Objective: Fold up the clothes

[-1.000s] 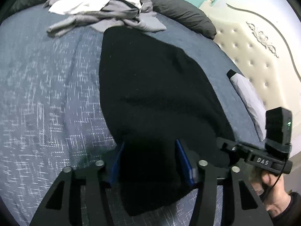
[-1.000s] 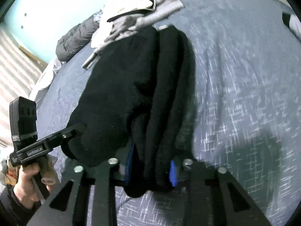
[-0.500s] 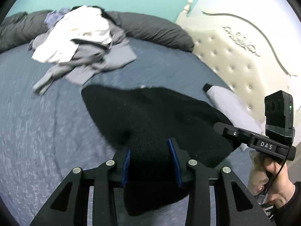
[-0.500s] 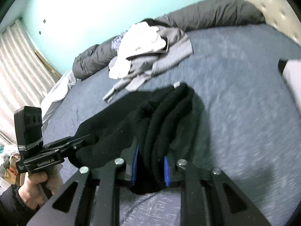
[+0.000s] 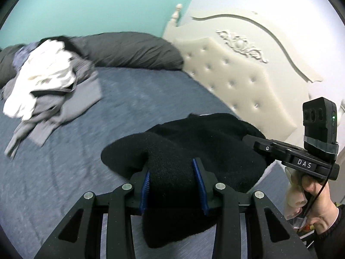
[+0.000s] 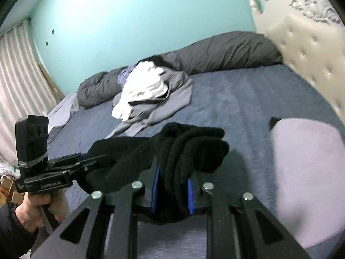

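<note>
Black garment (image 5: 194,151) bunched in both tools, lower edge cut off.

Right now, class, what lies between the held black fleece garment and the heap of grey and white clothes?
Only bare blue bedsheet, seen in both wrist views.

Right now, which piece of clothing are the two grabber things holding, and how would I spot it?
Start at the big bed with the blue sheet and look at the near end, away from the messy pile of grey and white clothes. The black fleece garment hangs bunched between the left gripper and right gripper. It is the only all-black, fuzzy piece, and the only one lifted off the bed.
</note>
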A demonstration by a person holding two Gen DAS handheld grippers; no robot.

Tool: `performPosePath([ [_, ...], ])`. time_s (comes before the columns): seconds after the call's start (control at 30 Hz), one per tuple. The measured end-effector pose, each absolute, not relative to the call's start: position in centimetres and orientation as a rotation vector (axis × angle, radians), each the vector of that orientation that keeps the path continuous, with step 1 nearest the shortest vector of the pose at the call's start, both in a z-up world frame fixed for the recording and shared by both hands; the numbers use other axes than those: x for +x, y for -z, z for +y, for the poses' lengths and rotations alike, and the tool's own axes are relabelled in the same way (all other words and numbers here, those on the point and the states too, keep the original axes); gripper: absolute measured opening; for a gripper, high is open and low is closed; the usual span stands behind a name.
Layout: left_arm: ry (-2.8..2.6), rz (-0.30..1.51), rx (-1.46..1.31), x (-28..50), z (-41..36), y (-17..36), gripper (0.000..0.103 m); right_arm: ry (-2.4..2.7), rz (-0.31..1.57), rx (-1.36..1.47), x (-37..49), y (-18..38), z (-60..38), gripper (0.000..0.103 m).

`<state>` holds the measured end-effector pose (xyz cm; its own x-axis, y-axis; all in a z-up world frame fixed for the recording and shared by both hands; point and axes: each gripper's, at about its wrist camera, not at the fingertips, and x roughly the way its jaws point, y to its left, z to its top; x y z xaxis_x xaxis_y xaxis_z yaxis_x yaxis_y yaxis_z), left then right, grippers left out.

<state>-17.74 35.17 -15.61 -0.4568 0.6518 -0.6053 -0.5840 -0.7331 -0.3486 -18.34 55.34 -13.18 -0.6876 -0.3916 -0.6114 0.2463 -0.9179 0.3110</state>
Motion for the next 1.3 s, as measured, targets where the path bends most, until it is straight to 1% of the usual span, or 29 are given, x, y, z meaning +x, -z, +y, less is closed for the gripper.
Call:
performPosePath([
  [0.2, -2.162, -0.095, -0.888, -19.3, 43.4, 12.2, 0.039, 2.673, -0.259, 0.946, -19.0, 9.2, 62.6, 0.02],
  [0.37, -2.15, -0.073, -0.808, -21.0, 50.7, 9.1, 0.039, 2.764, -0.18, 0.902, -20.5, 5.9, 68.2, 0.02],
  [0.5, -2.148, -0.101, -0.758, -22.3, 55.3, 8.2, 0.039, 2.83, -0.142, 0.858, -21.7, 4.5, 72.2, 0.02],
  [0.6, -2.145, -0.125, -0.743, -23.0, 58.7, 9.4, 0.039, 2.864, -0.122, 0.85, -22.3, 5.0, 75.1, 0.02],
  [0.7, -2.116, -0.109, -0.796, -22.7, 61.8, 12.6, 0.039, 2.885, -0.12, 0.895, -22.7, 7.3, 78.0, 0.02],
  [0.87, -2.004, -0.093, -0.99, -21.5, 65.3, 20.6, 0.039, 2.859, -0.222, 1.089, -21.0, 15.0, 81.8, 0.02],
  [0.93, -1.973, -0.081, -1.034, -20.6, 65.8, 22.5, 0.039, 2.834, -0.281, 1.142, -19.7, 17.7, 82.8, 0.02],
  [1.0, -1.952, -0.079, -1.055, -19.7, 65.9, 23.8, 0.039, 2.82, -0.318, 1.159, -18.5, 19.0, 83.5, 0.02],
  [1.1, -1.937, -0.078, -1.077, -18.5, 65.6, 24.6, 0.039, 2.797, -0.381, 1.163, -16.5, 19.8, 84.1, 0.02],
  [1.3, -1.899, -0.128, -1.141, -16.4, 64.8, 26.1, 0.039, 2.76, -0.428, 1.191, -14.3, 19.8, 84.5, 0.02],
])
